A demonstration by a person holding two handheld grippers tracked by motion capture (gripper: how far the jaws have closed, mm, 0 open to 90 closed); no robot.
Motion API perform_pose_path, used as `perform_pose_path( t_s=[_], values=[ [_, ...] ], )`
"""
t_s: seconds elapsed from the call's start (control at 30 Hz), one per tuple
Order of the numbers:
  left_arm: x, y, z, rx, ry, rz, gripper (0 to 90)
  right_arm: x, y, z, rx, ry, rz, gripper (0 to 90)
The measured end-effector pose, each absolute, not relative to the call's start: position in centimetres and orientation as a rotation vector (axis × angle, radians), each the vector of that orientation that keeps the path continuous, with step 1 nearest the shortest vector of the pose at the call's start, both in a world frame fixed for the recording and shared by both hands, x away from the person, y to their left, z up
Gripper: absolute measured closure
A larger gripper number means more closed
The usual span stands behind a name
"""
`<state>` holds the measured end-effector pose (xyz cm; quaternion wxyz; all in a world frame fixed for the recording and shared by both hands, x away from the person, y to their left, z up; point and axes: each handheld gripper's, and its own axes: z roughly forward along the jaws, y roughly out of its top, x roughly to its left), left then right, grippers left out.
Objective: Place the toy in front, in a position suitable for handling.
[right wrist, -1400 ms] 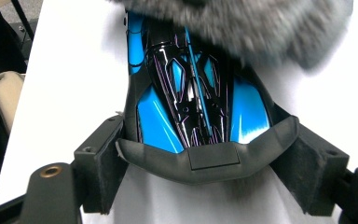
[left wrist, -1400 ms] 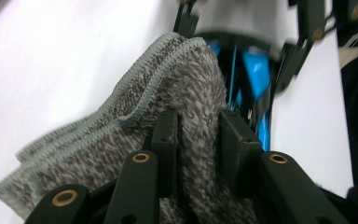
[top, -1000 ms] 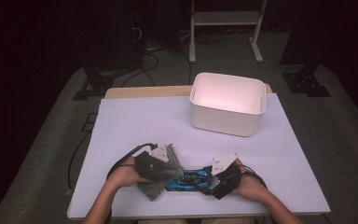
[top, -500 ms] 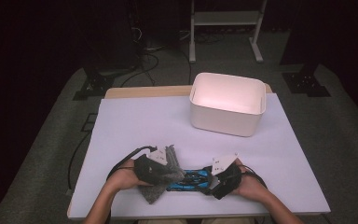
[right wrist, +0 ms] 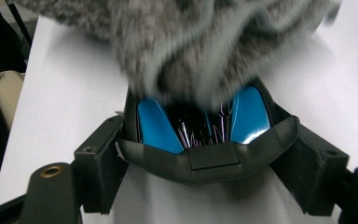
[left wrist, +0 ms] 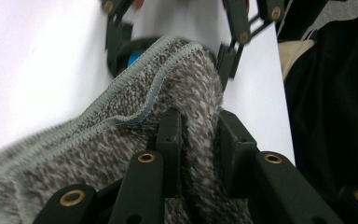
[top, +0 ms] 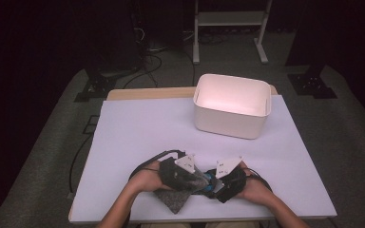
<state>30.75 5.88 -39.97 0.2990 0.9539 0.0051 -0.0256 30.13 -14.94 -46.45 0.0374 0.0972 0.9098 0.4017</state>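
- 2 grippers — the left gripper (top: pixel 197 176) at about 7 o'clock on the table, the right gripper (top: pixel 218 185) just beside it toward 5 o'clock.
- 1 grey fuzzy cloth (top: pixel 176 197), pinched in the left gripper's jaws.
- 1 black-and-blue item (right wrist: pixel 200 135), clasped across the right gripper's jaws; what it is I cannot tell.
- 1 white bin (top: pixel 232 107) at about 1 o'clock.
- 1 white table (top: pixel 138 133).
- 2 hands — 1 on each gripper.
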Motion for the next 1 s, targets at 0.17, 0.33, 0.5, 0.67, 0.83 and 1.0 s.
perform_pose_path(
  t_s=[0.17, 0.33, 0.5, 0.67, 0.83, 1.0],
  values=[
    [30.6, 3.5, -40.2, 2.534, -0.039, -0.072, 72.5, 30.1, -14.9, -46.5, 0.302, 2.79, 1.234, 22.6],
    [31.0, 3.0, -40.2, 2.544, -0.019, -0.054, 72.4, 30.2, -15.0, -46.5, 0.294, 2.791, 1.234, 22.6],
    [31.9, 4.7, -39.7, 2.55, 0.07, 0.003, 70.4, 30.2, -15.0, -46.5, 0.292, 2.792, 1.233, 22.6],
    [32.5, 7.6, -39.6, 2.55, 0.165, 0.039, 70.1, 30.3, -15.0, -46.5, 0.279, 2.791, 1.231, 22.7],
    [32.1, 10.2, -40.5, 2.541, 0.254, 0.058, 70.0, 30.3, -15.0, -46.5, 0.283, 2.793, 1.23, 22.6],
    [31.5, 11.3, -41.2, 2.488, 0.275, 0.05, 69.6, 30.3, -15.0, -46.5, 0.296, 2.795, 1.231, 22.0]
  ],
)
